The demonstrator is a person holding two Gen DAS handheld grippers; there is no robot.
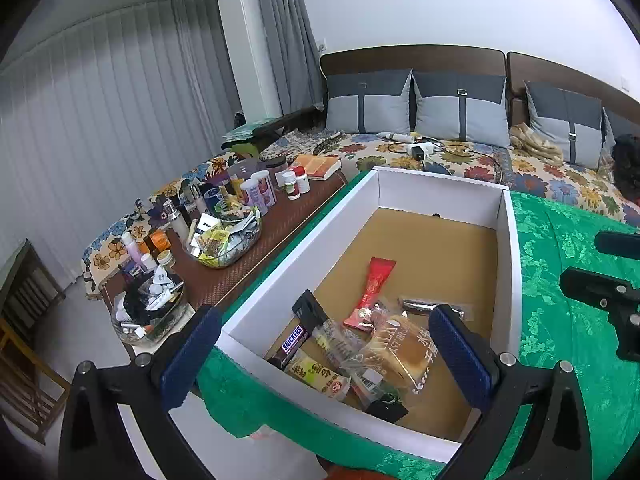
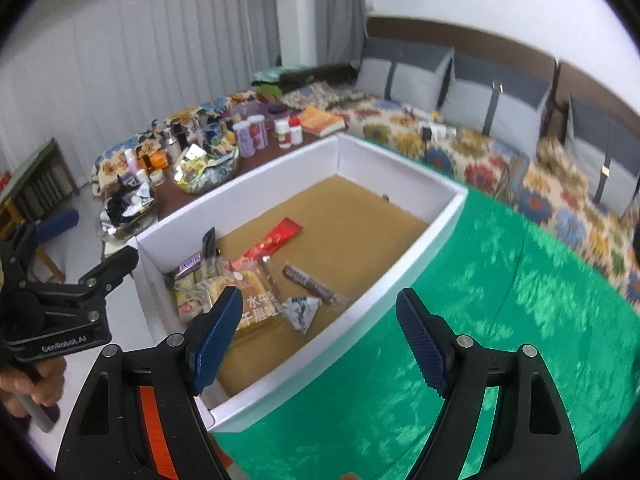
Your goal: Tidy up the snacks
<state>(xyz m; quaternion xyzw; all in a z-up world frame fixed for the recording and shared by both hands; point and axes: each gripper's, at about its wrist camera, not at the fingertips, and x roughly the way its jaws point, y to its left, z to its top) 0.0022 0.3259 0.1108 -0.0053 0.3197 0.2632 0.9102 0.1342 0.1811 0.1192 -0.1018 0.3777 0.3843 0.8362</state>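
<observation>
A white box (image 1: 505, 248) with a brown floor lies on a green cloth and holds several snacks at its near end: a Snickers bar (image 1: 293, 339), a red stick pack (image 1: 372, 286), a toast bread bag (image 1: 400, 354), a yellow packet (image 1: 318, 374). It also shows in the right wrist view (image 2: 436, 224), with a brown bar (image 2: 310, 283) and a silver triangular packet (image 2: 301, 311). My left gripper (image 1: 326, 354) is open and empty over the box's near end. My right gripper (image 2: 320, 334) is open and empty above the box's right edge.
A brown table (image 1: 280, 232) left of the box carries bottles, jars, a book (image 1: 318, 165) and two glass bowls (image 1: 224, 246) of packets. Behind is a floral bed with grey pillows (image 1: 460, 106). The green cloth (image 2: 500, 320) spreads right of the box.
</observation>
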